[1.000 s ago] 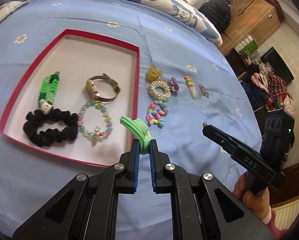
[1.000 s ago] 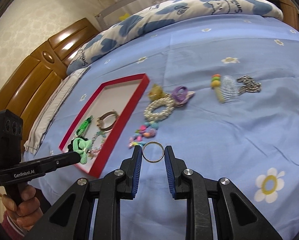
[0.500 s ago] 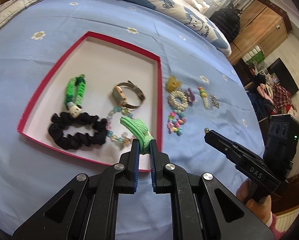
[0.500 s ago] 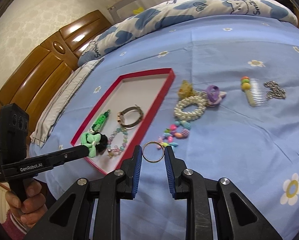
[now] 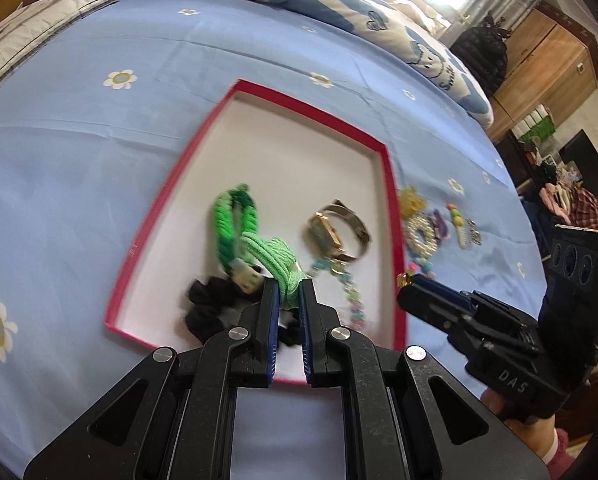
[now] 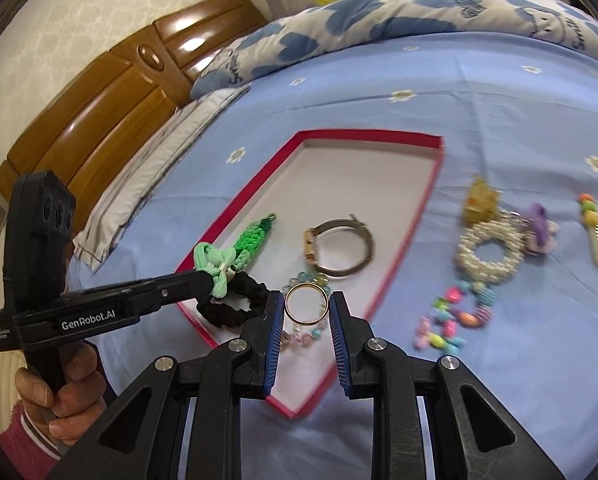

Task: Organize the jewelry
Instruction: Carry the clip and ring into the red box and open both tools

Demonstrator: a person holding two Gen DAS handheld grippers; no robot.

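Our left gripper pinches the green hair tie above the red tray, over the black scrunchie. Our right gripper clamps the gold ring above the tray's near corner, over the beaded bracelet.

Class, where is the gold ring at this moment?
In the right wrist view the gold ring is clamped between the right gripper jaws, held above the near end of the red tray, over the pastel bead bracelet.
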